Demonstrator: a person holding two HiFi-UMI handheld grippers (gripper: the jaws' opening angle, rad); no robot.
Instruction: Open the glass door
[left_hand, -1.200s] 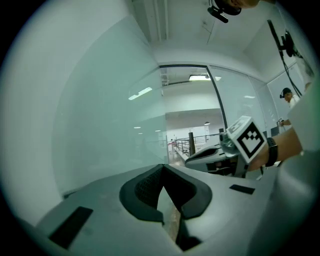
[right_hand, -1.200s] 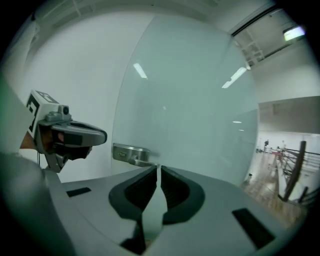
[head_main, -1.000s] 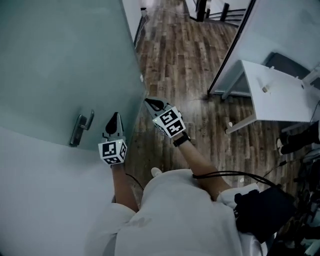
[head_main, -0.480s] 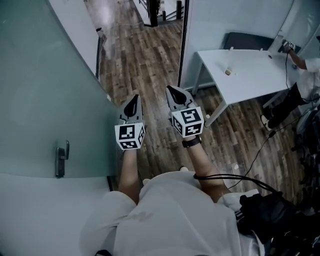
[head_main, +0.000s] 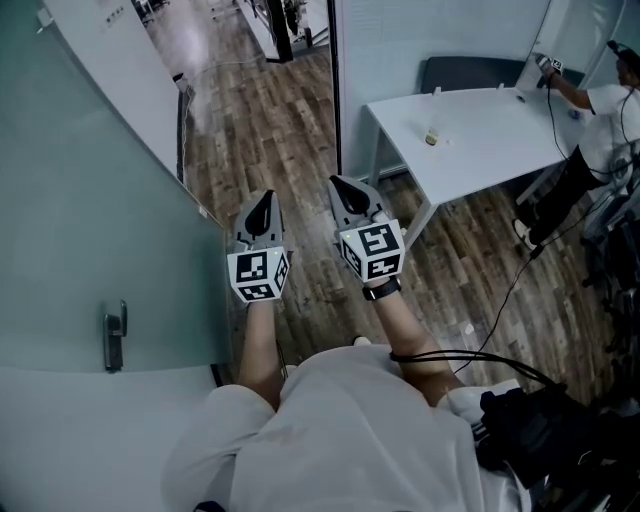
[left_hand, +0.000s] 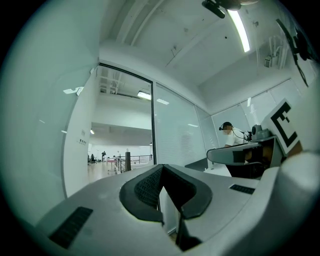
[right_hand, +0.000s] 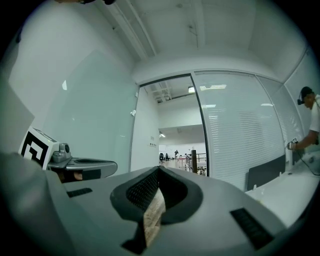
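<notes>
Beside one glass door (head_main: 80, 230) with one handle (head_main: 112, 336), the left hand-held gripper (head_main: 264, 197) and right hand-held gripper (head_main: 341, 184) hover, both clenched and empty. One white tabletop (head_main: 480, 135) stands to their right.

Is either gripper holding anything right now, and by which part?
Nothing is held. The left gripper and the right gripper are both shut and empty, well away from the handle of the glass door.

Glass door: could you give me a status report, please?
Left tool, right tool shut, empty. Glass door stands open, handle free. Doorway unobstructed.
</notes>
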